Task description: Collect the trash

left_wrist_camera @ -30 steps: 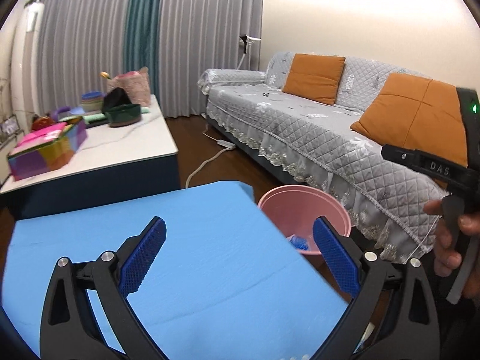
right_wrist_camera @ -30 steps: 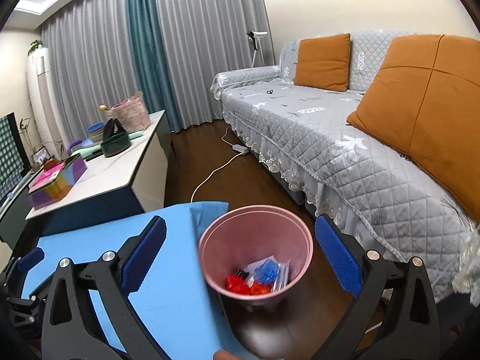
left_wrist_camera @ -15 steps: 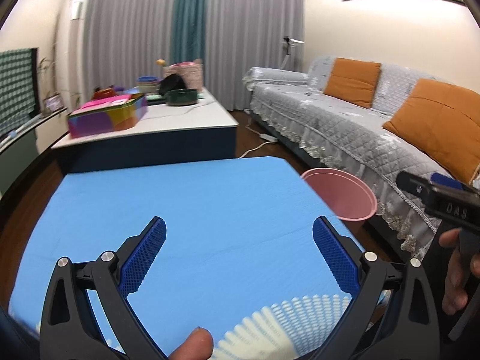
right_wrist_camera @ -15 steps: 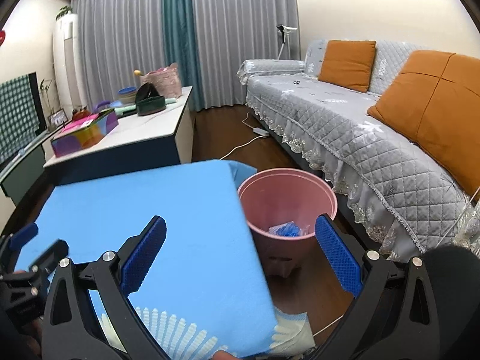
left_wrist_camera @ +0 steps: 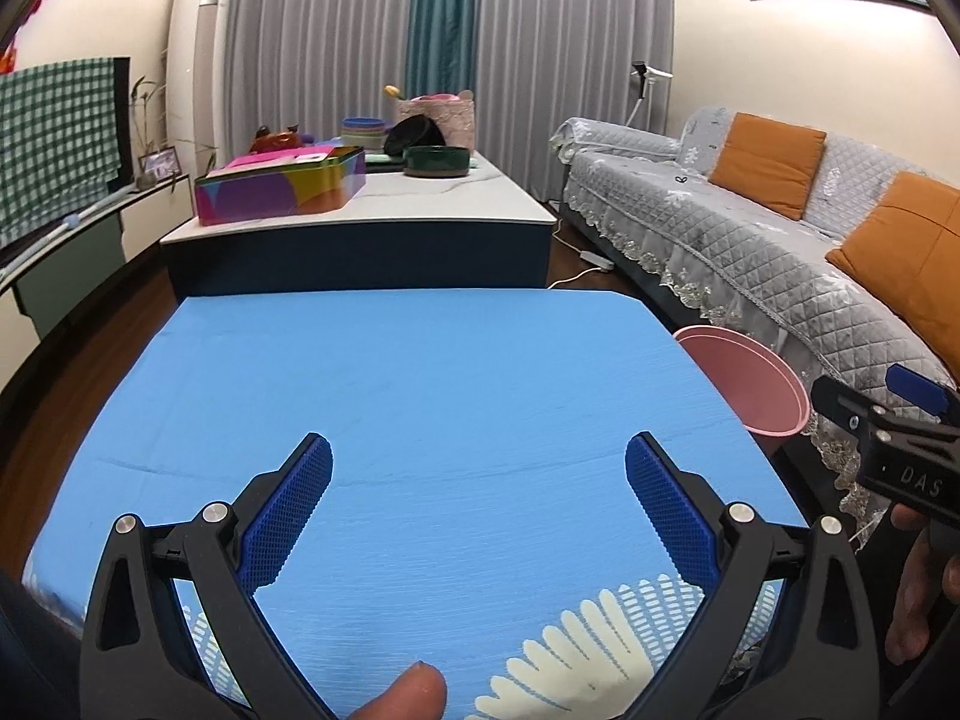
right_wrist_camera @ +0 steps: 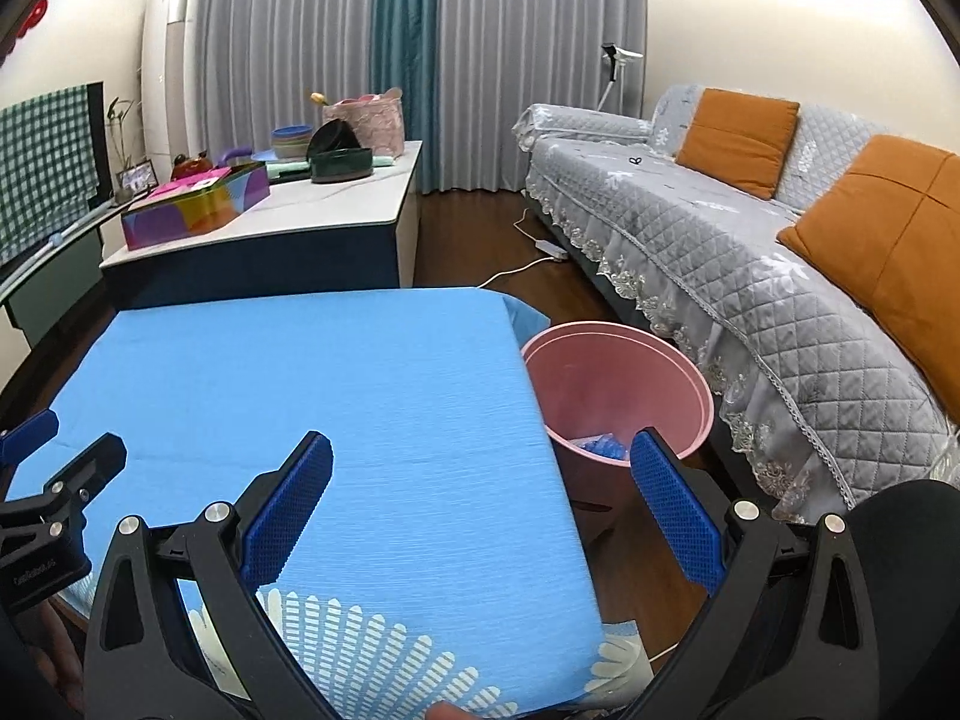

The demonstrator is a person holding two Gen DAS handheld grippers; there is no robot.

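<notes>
A pink bin [right_wrist_camera: 618, 384] stands on the floor at the right edge of the blue-clothed table [right_wrist_camera: 312, 384], with blue wrapper trash [right_wrist_camera: 600, 445] lying inside it. In the left wrist view only the pink bin's rim [left_wrist_camera: 744, 378] shows past the blue table [left_wrist_camera: 420, 396]. My left gripper [left_wrist_camera: 479, 501] hangs open over the cloth, nothing between its blue pads. My right gripper [right_wrist_camera: 480, 501] is also open and empty, over the table's right edge, its right finger in front of the bin. No loose trash shows on the cloth.
A grey quilted sofa [right_wrist_camera: 750, 276] with orange cushions runs along the right. Behind the blue table stands a white low table [left_wrist_camera: 384, 210] with a colourful box [left_wrist_camera: 282, 186], bowls and a basket. A white cable [right_wrist_camera: 528, 258] lies on the wooden floor. A person's hand [left_wrist_camera: 924, 594] holds the right tool.
Both grippers have pulled back and swung left, away from the bin. The bin has slid from centre to the right in both views, and more of the blue cloth shows. Both stayed open.
</notes>
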